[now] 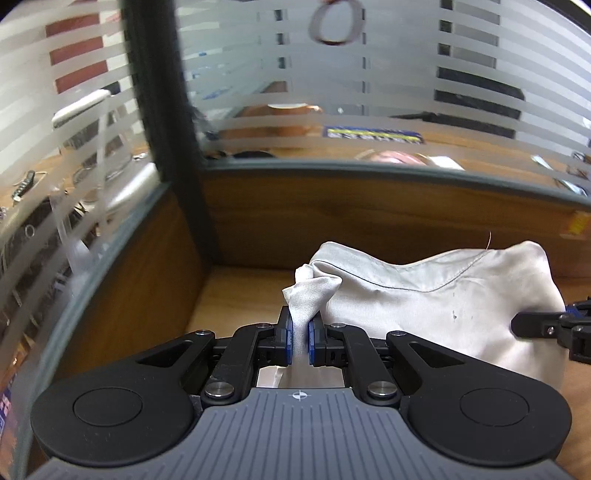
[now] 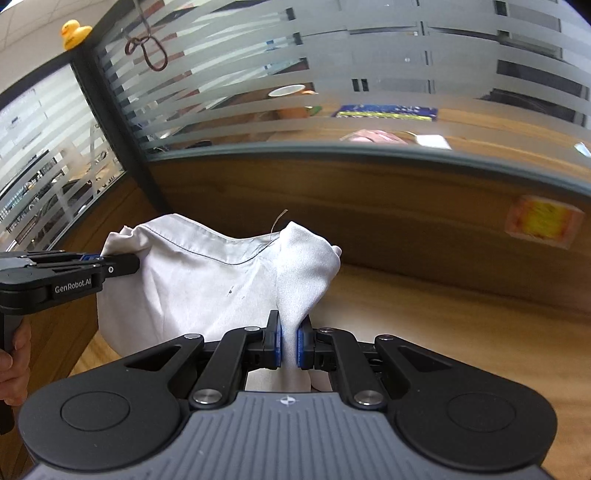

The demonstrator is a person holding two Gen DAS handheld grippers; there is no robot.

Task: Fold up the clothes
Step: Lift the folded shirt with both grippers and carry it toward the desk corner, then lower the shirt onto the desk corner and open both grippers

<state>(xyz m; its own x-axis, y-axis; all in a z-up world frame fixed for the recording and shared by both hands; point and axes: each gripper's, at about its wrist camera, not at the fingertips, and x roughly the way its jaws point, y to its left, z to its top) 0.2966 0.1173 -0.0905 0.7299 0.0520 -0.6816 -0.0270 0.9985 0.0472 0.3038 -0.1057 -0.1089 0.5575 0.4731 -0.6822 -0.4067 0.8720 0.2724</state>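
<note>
Two sets of tongs grip one pale grey garment (image 1: pixel 424 306), each clamped narrow on a bunched corner of it. The left tongs (image 1: pixel 300 332) pinch a twisted tuft of cloth between their blue pads (image 1: pixel 289 334), and the fabric rises out of the jaws and spreads away to the right. The right tongs (image 2: pixel 289 341) pinch the opposite corner in the same way, with the cloth fanning up and off to the left. Between the two grips the garment hangs as a loose sheet, its stitched hem sagging in a shallow curve along the top and a stray thread sticking up near the right-hand end. A few small dark specks mark the middle of the cloth. The sheet is held up over the wooden desk (image 2: pixel 443 306), near its back edge, where a wooden panel (image 1: pixel 369 221) topped by striped frosted glass (image 1: pixel 369 92) rises behind it. In the right wrist view the left tongs reach in from the left edge, with a hand (image 2: pixel 14 354) on their handle. A yellow rubber duck (image 2: pixel 74 34) sits on top of the partition at the far left corner.
</note>
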